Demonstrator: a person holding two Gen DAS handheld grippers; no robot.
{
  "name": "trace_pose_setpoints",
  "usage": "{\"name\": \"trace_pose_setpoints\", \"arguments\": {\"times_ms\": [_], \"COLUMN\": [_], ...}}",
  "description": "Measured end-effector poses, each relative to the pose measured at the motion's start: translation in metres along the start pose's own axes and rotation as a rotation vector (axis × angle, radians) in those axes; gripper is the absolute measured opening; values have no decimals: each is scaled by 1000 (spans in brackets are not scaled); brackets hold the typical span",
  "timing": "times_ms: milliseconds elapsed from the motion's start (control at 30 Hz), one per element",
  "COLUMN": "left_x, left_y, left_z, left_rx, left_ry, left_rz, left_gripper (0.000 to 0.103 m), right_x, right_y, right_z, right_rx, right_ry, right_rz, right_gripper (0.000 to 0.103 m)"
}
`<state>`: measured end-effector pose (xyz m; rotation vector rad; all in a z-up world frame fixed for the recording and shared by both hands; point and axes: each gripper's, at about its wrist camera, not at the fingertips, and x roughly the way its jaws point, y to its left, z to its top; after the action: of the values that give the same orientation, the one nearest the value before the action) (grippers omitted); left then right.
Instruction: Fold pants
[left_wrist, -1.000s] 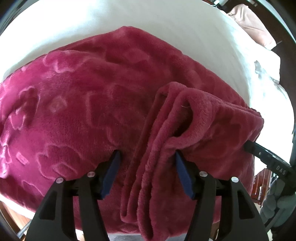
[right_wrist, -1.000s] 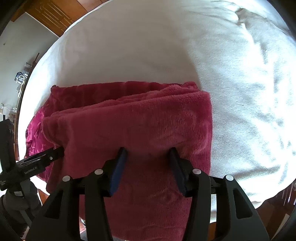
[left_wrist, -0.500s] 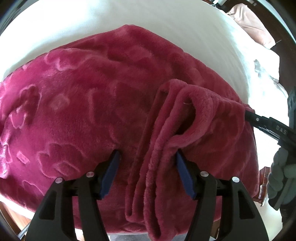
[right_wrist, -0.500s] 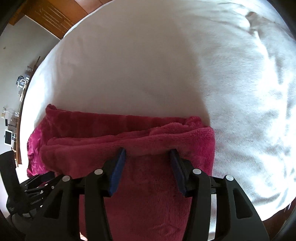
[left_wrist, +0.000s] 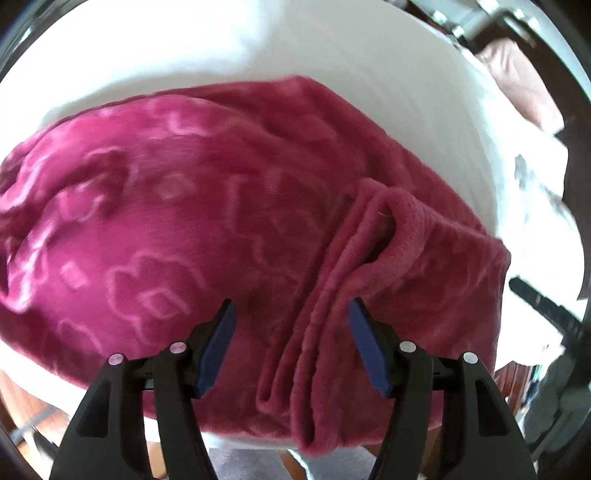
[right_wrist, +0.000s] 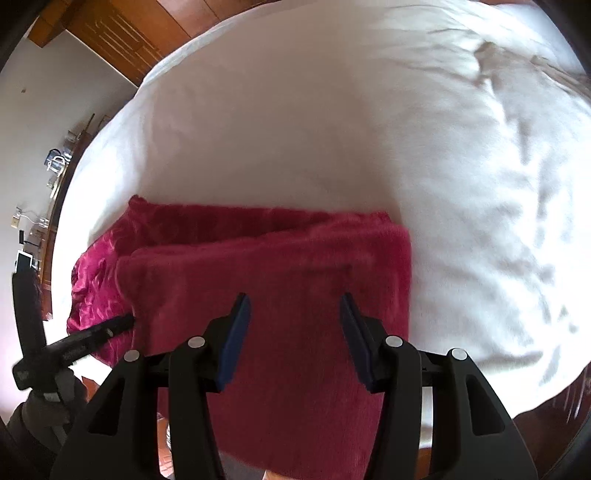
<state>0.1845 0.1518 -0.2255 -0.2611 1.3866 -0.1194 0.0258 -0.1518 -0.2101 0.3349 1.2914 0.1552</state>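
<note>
My left claw (left_wrist: 291, 343) hangs with its blue pads (left_wrist: 218, 347) spread wide, gripping nothing. My right claw (right_wrist: 293, 336) is likewise parted, both pointing forward and down.

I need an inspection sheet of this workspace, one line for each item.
Surface: white bed cover, wrinkled at the far right.
Job's things: magenta fleece pants, partly folded, hanging over the bed's near edge.
Clutter: pale pink cloth at the far corner.
Grippers: left gripper and right gripper both open, over the pants.
Cables: nothing seen.
Surroundings: wooden floor, white wall.
</note>
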Motion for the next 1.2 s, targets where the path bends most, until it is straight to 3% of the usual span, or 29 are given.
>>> {"name": "trace_pose_setpoints", "arguments": {"times_ms": [133,433,700,933,1200], "left_x": [-21,-65,-101,-103,-76], "left_y": [28,108,197,265,319], "left_z": [-15,-66,-87,-82,-71], "left_rx": [-101,-310,-554,-599,-643], "left_ry": [-34,-113,-209,-253,-211], "left_rz": [-3,63,10,20,-35], "left_gripper": [63,63,63,67,67], "right_x": [-4,-7,-21,-27,-20], "right_y": [-1,18,39,58,118], "right_z": [-25,-57,-77,-84,-89], "right_rx": [-2,-115,-149,-125,-167], "right_ry": [4,11,4,-2,5], "right_rz": [9,42,32,-27,-62], "right_gripper": [52,52,52,52,52]}}
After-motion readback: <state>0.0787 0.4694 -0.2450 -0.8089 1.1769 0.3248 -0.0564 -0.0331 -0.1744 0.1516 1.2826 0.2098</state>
